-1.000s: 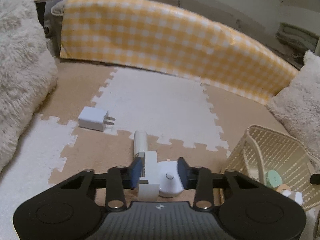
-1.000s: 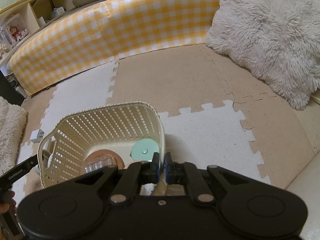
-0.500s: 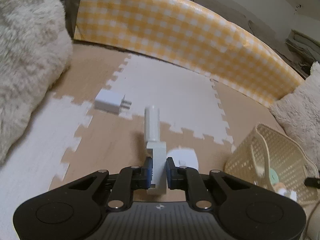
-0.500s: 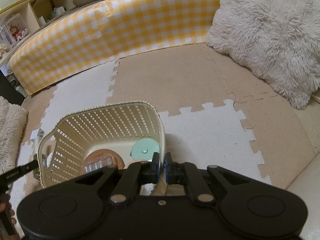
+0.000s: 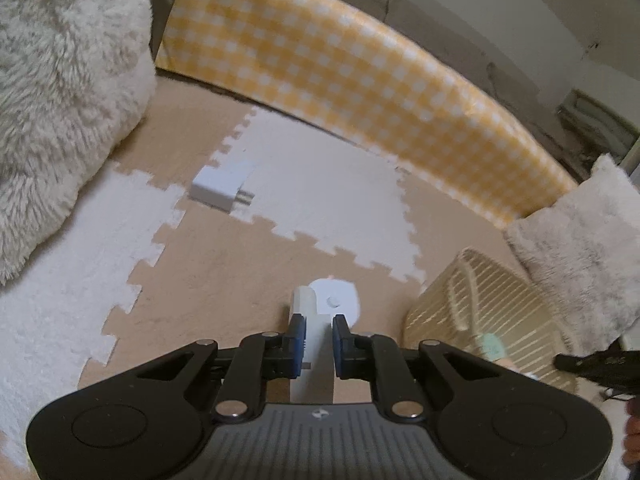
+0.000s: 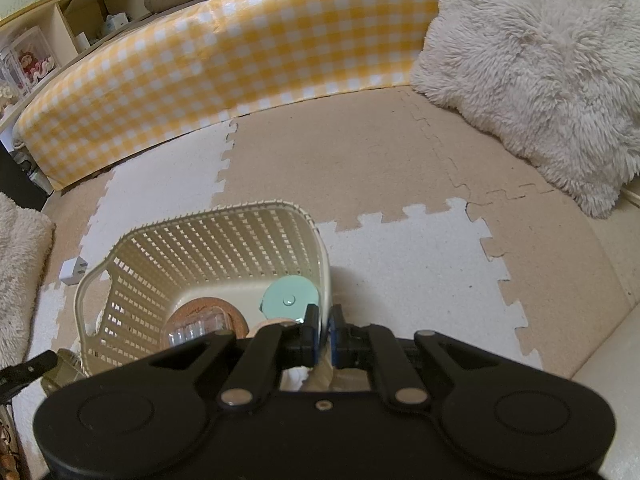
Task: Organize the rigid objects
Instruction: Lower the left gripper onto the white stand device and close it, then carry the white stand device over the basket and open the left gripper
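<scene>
My left gripper is shut on a white plastic piece, an oblong block held a little above the mat. Just beyond it a white round puck lies on the tan mat. A white plug charger rests farther off to the left, also seen small in the right wrist view. My right gripper is shut on the near rim of the cream lattice basket. Inside the basket are a teal round case, a brown tape roll and a clear item. The basket stands right of the left gripper.
Tan and white puzzle mats cover the floor. A yellow checked bumper closes the far side. Fluffy cushions lie at the left and right. Shelves stand behind the bumper.
My left gripper closed on the white piece, lifted it off the mat and carried it away from the charger while rolling. The puck stayed on the mat. The right gripper has not moved.
</scene>
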Demonstrator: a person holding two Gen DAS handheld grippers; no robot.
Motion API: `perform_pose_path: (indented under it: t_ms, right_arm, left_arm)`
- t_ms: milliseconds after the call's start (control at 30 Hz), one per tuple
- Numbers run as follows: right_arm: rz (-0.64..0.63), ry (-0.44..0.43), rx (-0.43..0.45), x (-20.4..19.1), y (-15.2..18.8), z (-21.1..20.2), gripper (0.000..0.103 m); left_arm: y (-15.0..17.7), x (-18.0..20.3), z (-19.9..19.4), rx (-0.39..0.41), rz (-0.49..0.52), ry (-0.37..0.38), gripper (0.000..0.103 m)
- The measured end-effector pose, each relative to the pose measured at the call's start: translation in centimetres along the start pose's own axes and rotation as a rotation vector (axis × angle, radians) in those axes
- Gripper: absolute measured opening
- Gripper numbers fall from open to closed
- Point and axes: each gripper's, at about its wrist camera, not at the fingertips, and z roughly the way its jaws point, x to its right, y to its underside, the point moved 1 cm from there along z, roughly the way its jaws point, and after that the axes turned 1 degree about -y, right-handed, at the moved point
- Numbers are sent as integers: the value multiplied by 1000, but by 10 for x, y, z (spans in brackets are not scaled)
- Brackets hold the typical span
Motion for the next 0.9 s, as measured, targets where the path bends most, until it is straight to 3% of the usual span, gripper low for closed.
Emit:
perform_pose_path:
  t_ms: [333,567,733,900]
  right_arm:
    - [1,-1,-1,0,0,0,6]
    - [1,-1,-1,0,0,0,6]
    - [2,-1,-1,0,0,0,6]
    - [4,-4,0,0,0,0,6]
  left_arm:
    - [-16,18,-30,94,-9,55,15]
    - [-33,63,-51,161,45,185,15]
    - [-33,101,-38,131,108,261,15]
    - [-27,131,-5,22,159,327,15]
